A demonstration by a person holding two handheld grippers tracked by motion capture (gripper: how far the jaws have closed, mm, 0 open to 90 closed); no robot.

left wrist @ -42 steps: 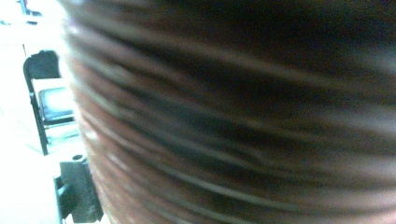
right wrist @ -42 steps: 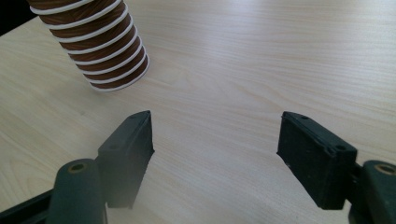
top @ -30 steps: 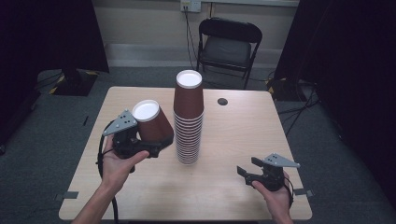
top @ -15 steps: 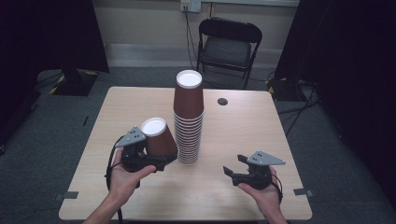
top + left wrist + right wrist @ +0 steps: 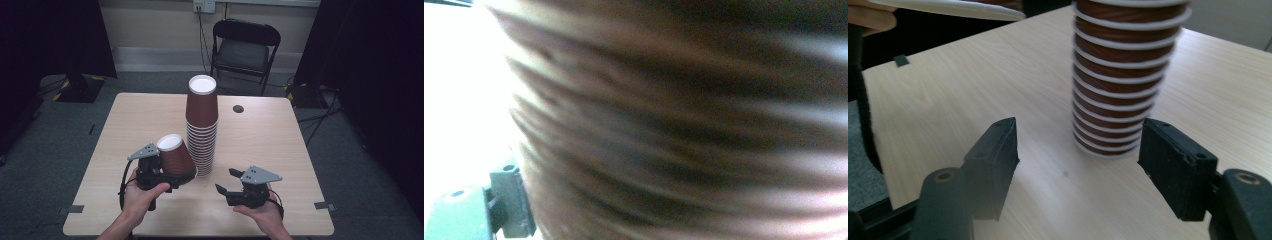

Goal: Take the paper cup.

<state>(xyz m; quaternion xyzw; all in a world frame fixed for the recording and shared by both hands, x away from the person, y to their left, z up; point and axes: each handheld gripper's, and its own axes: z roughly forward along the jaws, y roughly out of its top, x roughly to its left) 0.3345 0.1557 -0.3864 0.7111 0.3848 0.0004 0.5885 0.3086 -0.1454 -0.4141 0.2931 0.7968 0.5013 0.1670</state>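
Fingers on my left gripper (image 5: 167,175) pinch one paper cup (image 5: 175,157) upside down, at 8 o'clock off the cup stack (image 5: 201,127). Right gripper (image 5: 226,181) fingers wide, just been closing, nothing between. Cup's light, thin, crushable: I'd grip low by the rim.

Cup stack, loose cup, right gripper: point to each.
cup stack (image 5: 201,135), high view, ribbed middle of the stack
loose cup (image 5: 176,159), high view, brown side wall
right gripper (image 5: 1078,150), right gripper view, midway between its fingertips
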